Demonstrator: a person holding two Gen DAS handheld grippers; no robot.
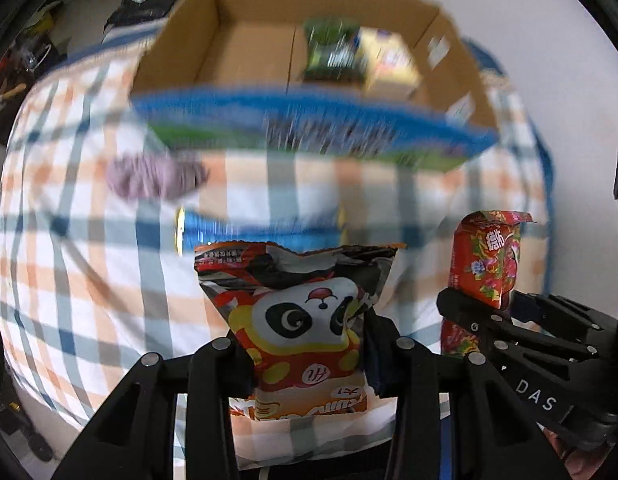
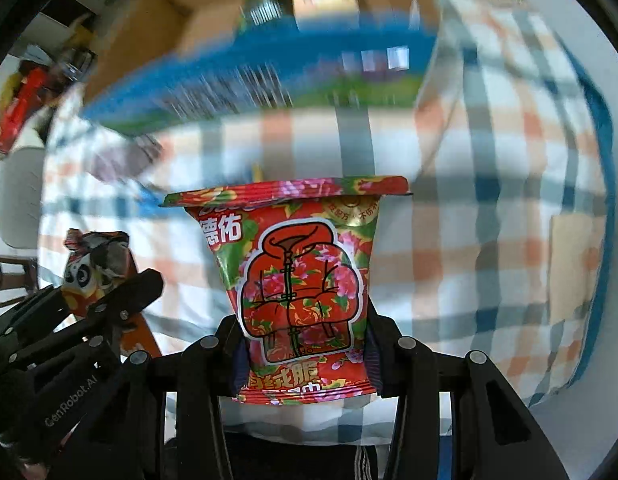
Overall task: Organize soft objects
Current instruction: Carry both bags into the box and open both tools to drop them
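My left gripper (image 1: pixel 305 344) is shut on a panda-print snack pack (image 1: pixel 301 316), held upright above the checked cloth. My right gripper (image 2: pixel 305 344) is shut on a red floral pack with a jacket picture (image 2: pixel 305 280), also upright. Each held pack shows in the other view: the floral pack at the right of the left wrist view (image 1: pixel 485 260), the panda pack at the left of the right wrist view (image 2: pixel 93 268). Ahead stands an open cardboard box (image 1: pixel 181 40) holding a green pack (image 1: pixel 333 52) and a yellow pack (image 1: pixel 389 60). The background is motion-blurred.
A checked orange, blue and white cloth (image 1: pixel 69 240) covers the table. A blue and green flat pack (image 1: pixel 309 124) lies in front of the box. A purple soft item (image 1: pixel 153 176) lies left of centre. Another blue pack (image 1: pixel 261 228) lies just beyond the panda pack.
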